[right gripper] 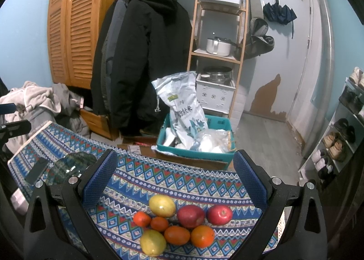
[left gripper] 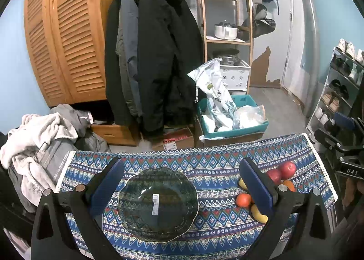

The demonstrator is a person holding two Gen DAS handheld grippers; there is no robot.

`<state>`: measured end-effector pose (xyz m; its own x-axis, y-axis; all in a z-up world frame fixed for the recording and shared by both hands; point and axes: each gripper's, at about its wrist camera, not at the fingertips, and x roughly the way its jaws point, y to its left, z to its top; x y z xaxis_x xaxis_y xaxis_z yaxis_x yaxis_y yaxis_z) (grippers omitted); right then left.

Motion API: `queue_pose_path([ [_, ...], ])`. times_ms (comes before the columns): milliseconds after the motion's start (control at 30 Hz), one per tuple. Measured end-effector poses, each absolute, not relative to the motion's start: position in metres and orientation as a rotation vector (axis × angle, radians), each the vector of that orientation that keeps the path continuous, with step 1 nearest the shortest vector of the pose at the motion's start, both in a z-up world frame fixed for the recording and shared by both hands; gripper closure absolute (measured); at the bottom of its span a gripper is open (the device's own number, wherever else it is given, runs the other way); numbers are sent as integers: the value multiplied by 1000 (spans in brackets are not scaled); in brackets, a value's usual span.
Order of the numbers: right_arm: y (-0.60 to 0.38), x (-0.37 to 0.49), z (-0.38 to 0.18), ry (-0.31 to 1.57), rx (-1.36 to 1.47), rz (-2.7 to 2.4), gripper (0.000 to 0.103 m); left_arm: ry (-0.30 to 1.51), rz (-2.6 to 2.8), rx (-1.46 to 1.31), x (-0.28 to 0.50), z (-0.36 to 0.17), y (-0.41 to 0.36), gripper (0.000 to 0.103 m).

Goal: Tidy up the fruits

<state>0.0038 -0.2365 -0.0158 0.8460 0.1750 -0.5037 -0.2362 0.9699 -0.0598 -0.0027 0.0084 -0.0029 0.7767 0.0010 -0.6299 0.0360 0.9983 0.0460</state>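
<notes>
Patterned tabletop [left gripper: 227, 160], glass plate [left gripper: 158, 203] between wide-open empty left hand-held gripper [left gripper: 182, 182], fruit pile [right gripper: 179, 223] at 6 o'clock under wide-open empty right hand-held gripper [right gripper: 175, 176]

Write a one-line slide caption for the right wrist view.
Open right hand-held gripper hovers above eight fruits clustered on a patterned tablecloth, glass plate off to the left.

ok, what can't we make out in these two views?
- Left wrist view: the pile of red, orange and yellow fruit is partly hidden behind the left tool's right finger.
- Right wrist view: the dark green scalloped glass plate is partly covered by the right tool's left finger.
</notes>
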Motion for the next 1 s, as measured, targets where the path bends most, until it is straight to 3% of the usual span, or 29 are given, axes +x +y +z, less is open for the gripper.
queue_pose_path([
  [1000, -244, 5, -25, 547, -77, 223, 3, 685, -24, 57, -4, -7, 3, 1],
])
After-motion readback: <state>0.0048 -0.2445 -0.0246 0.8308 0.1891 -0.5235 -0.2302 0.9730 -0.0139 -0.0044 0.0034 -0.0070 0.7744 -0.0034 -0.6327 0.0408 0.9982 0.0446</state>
